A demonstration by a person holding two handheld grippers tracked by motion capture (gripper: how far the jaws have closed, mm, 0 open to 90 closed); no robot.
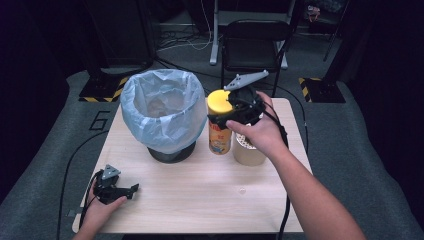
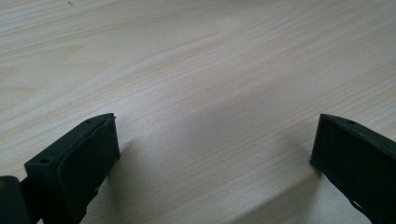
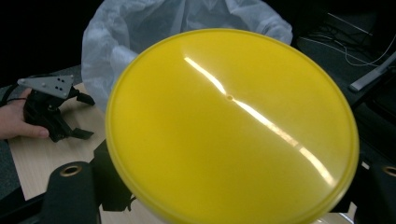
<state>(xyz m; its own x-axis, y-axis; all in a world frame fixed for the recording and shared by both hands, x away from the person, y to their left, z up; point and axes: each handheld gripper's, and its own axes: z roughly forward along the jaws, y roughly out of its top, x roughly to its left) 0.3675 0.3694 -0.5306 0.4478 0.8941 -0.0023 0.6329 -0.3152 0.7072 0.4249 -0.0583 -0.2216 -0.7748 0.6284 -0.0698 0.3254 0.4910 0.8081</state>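
- The right tool [image 1: 226, 116] is clamped on a tall yellow cylindrical can with a flat yellow plastic lid [image 1: 220, 129]; its black jaws sit on either side of the can just under the lid.
- In the high view the can stands upright in that grip, between the bin and the cup, over the far middle of the pale wooden tabletop [image 1: 200, 195]; whether its base touches the wood cannot be told.
- In the right gripper view the round yellow lid [image 3: 231, 128] faces the camera, tilted, with a bright streak of light across it and a small dimple at its centre.
- Just left of the can stands a round bin lined with a pale blue translucent plastic bag [image 1: 162, 107] on a dark base; the bag's rim is folded outward over the edge.
- Just right of the can, partly behind the person's right hand [image 1: 262, 135], stands a short beige paper cup [image 1: 247, 152].
- The left tool [image 1: 131, 190] rests on the tabletop at the near left corner, held by the left hand [image 1: 100, 210], well apart from the can.
- In the left gripper view its two black jaws stand wide apart with bare wood between them, gripping nothing.
- A grey three-cornered plate tops each tool.
- Beyond the tabletop a black folding chair [image 1: 255, 42] stands on the grey floor.
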